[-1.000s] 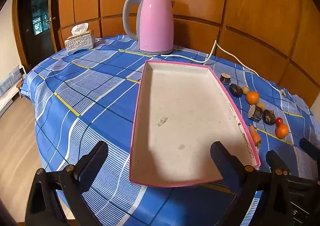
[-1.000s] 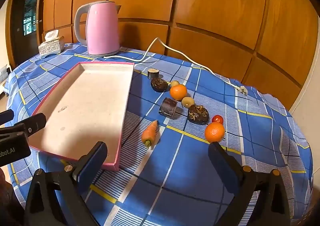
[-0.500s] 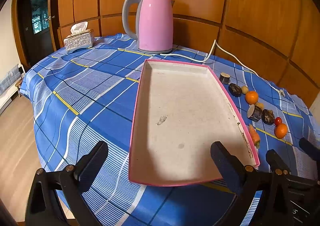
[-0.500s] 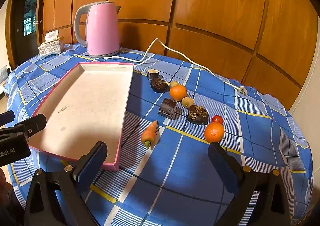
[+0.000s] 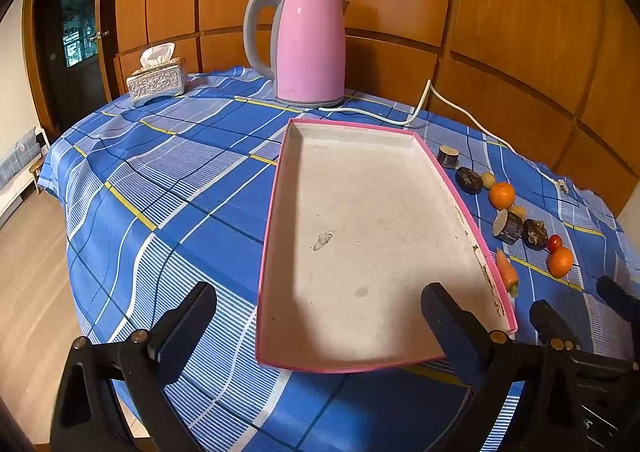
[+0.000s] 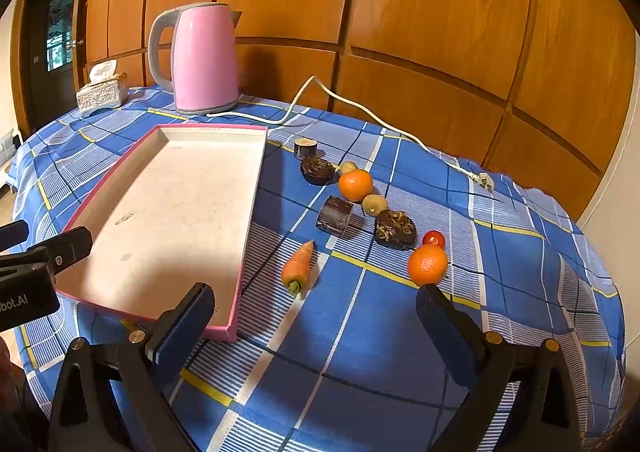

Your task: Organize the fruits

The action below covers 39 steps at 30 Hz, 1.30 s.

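From the left wrist view, the left tool (image 5: 316,322) hangs with its fingers spread wide and nothing between them, over the near end of the pink-rimmed tray (image 5: 448,180), which lies bare on the table (image 5: 168,188). The row of produce runs along the tray's right side, from 1 to 3 o'clock: a far orange (image 5: 501,195), dark lumps, a carrot (image 5: 506,271) just beside the rim, and a near orange (image 5: 560,262). A pink kettle (image 5: 310,46) stands at 12 o'clock, a tissue box (image 5: 157,81) at 10. Since a second ago the view has barely shifted, easing slightly back, so nothing is in the tray yet.

From the right wrist view, the right tool (image 6: 314,322) is likewise spread and empty, and it has crept a little closer to the produce (the carrot (image 6: 299,267) sits almost dead ahead at 12 o'clock, the near orange (image 6: 427,265) at 1). A small red tomato (image 6: 433,239) lies just beyond that orange, touching or nearly so. I judge sorting has not begun; the carrot or near orange looks the likeliest first pick.
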### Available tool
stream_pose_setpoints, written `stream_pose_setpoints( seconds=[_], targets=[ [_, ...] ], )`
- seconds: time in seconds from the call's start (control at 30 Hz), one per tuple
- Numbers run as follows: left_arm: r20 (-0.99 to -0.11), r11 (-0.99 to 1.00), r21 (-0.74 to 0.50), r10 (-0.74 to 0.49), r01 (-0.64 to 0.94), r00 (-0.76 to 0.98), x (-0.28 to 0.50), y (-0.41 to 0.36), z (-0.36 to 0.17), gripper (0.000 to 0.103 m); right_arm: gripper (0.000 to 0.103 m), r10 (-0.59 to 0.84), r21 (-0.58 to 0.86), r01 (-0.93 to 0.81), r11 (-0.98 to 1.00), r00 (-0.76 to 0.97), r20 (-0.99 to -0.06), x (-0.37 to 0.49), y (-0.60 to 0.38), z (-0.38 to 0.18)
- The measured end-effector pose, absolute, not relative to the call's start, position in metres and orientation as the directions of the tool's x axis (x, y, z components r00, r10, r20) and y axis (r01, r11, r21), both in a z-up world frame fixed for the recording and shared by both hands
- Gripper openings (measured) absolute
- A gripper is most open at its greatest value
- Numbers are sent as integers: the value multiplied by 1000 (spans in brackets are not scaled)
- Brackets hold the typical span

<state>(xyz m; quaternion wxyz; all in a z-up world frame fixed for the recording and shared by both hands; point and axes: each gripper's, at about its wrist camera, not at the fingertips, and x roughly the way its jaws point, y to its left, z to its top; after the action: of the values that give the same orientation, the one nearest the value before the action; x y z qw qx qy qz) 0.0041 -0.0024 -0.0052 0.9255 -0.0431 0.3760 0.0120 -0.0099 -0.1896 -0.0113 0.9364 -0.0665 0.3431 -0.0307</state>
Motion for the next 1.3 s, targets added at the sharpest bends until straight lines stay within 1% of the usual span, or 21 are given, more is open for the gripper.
stream_pose_setpoints(
  seconds=[0.73, 1.3],
  targets=[
    [-697, 996, -69, -12, -50, 717, 4, -3, -5, 103, 102, -105, -149, 12, 989, 764, -637, -10, -190, -10],
    [-681, 998, -50, -12, -30, 732, 0, -5, -3, 103, 102, -112, -141, 28, 990, 765, -634, -10, -197, -10]
  ],
)
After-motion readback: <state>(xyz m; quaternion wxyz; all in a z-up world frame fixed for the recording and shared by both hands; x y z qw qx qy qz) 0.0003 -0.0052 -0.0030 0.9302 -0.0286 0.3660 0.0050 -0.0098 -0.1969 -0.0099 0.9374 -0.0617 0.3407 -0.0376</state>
